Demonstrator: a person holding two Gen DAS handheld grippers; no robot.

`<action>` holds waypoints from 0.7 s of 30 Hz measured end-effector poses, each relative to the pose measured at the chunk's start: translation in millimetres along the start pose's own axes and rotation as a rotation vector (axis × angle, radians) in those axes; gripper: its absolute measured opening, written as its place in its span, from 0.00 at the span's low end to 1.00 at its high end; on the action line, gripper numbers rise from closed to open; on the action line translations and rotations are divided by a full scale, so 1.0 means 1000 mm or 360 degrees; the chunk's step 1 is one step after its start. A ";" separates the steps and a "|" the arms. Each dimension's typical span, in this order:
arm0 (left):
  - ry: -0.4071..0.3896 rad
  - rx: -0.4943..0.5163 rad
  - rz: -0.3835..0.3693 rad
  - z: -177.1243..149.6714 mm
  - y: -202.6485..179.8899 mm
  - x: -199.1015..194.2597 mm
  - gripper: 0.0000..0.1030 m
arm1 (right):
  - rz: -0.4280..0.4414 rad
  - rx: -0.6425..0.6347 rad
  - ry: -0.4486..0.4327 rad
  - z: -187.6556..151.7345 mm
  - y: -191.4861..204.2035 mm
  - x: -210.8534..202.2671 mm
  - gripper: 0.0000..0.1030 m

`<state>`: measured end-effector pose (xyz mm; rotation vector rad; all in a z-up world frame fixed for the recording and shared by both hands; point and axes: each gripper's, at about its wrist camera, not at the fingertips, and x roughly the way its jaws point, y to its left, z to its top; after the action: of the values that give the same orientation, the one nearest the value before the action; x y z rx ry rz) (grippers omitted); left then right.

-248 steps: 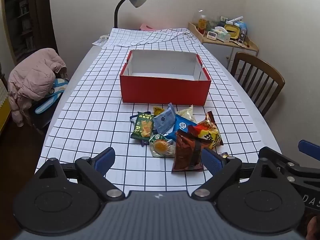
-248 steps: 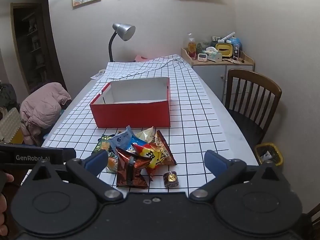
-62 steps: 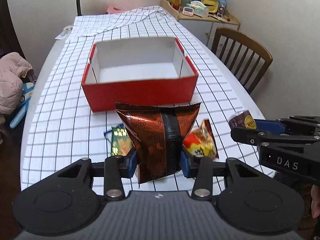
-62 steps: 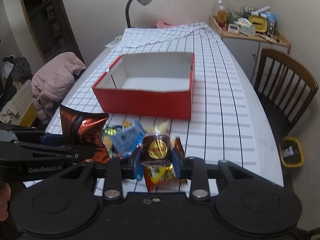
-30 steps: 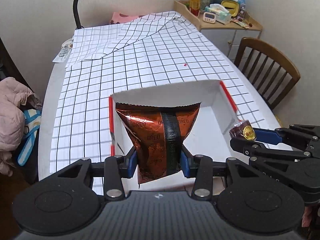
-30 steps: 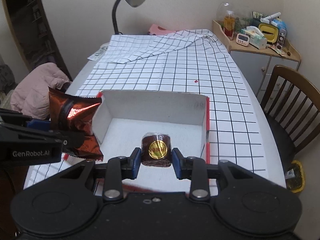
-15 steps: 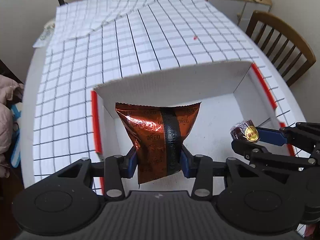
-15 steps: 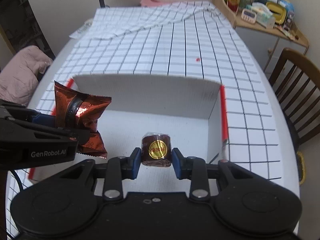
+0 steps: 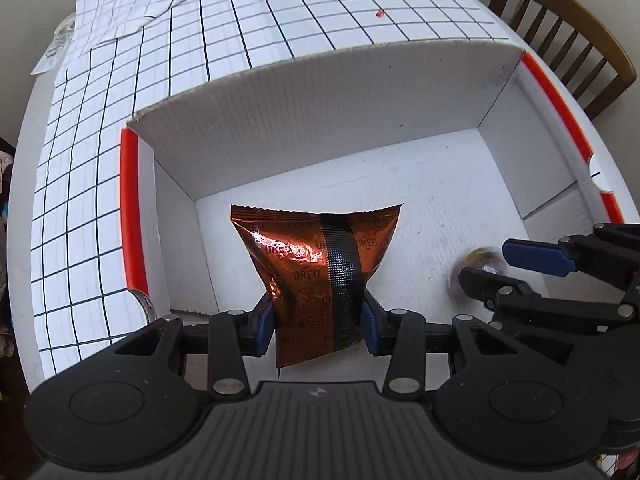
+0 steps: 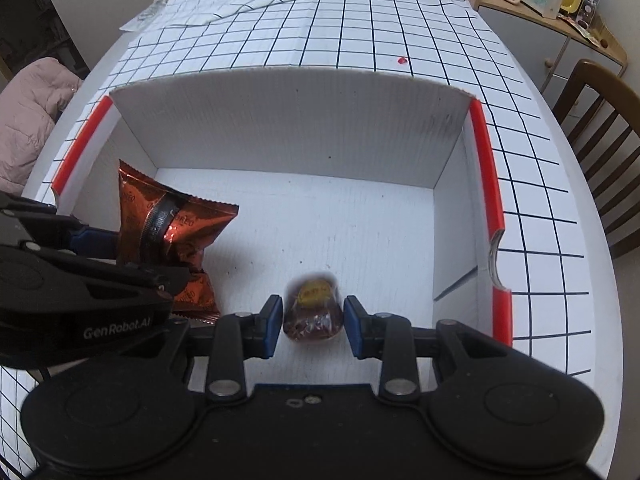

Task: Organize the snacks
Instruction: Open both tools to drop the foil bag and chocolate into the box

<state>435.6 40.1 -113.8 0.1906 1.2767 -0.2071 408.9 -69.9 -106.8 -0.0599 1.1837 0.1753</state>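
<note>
A red box (image 9: 130,208) with a white inside stands on the checked tablecloth, and both grippers reach down into it. My left gripper (image 9: 320,320) is shut on a shiny brown Oreo bag (image 9: 316,256), which hangs over the box floor near the left wall. From the right wrist view, that bag (image 10: 176,224) and the left gripper (image 10: 140,256) show at the left. My right gripper (image 10: 313,320) is shut on a small brown wrapped snack (image 10: 312,312) with a gold label, blurred and slightly tilted, low over the floor. The left wrist view catches the right gripper (image 9: 496,268) at the right.
The box floor (image 10: 340,220) around both snacks is bare white card. A wooden chair (image 10: 600,120) stands right of the table, with a cluttered side cabinet (image 10: 552,8) behind it. A pink jacket (image 10: 28,120) lies off the table's left edge. Folded cloth (image 9: 160,4) covers the far end.
Both grippers have sunk from above the box down inside it, each keeping its snack, and now point more steeply down. The small brown snack now looks blurred and tilted.
</note>
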 end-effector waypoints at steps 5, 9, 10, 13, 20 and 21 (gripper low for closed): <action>0.0021 0.0005 -0.0001 0.000 -0.001 0.006 0.42 | -0.0017 0.0014 0.0008 0.002 0.000 0.002 0.34; 0.0007 -0.0006 -0.0015 0.003 0.000 0.005 0.42 | -0.0011 0.0018 0.0007 0.000 0.000 -0.002 0.38; 0.0000 -0.0009 -0.0018 0.002 0.000 0.003 0.42 | -0.0013 0.0019 0.0002 -0.001 -0.001 -0.004 0.39; -0.0026 -0.0015 -0.0018 0.001 0.001 -0.004 0.49 | -0.0007 0.0029 -0.0012 -0.003 -0.001 -0.009 0.43; -0.0087 -0.0033 0.0005 -0.004 0.000 -0.025 0.55 | 0.0006 0.0022 -0.0066 -0.009 -0.001 -0.024 0.53; -0.0093 -0.0036 0.0008 -0.004 0.000 -0.027 0.55 | 0.0005 0.0021 -0.0077 -0.009 -0.002 -0.026 0.55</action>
<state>424.0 42.1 -88.7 0.1671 1.2199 -0.1927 391.0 -75.9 -86.3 -0.0423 1.1366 0.1709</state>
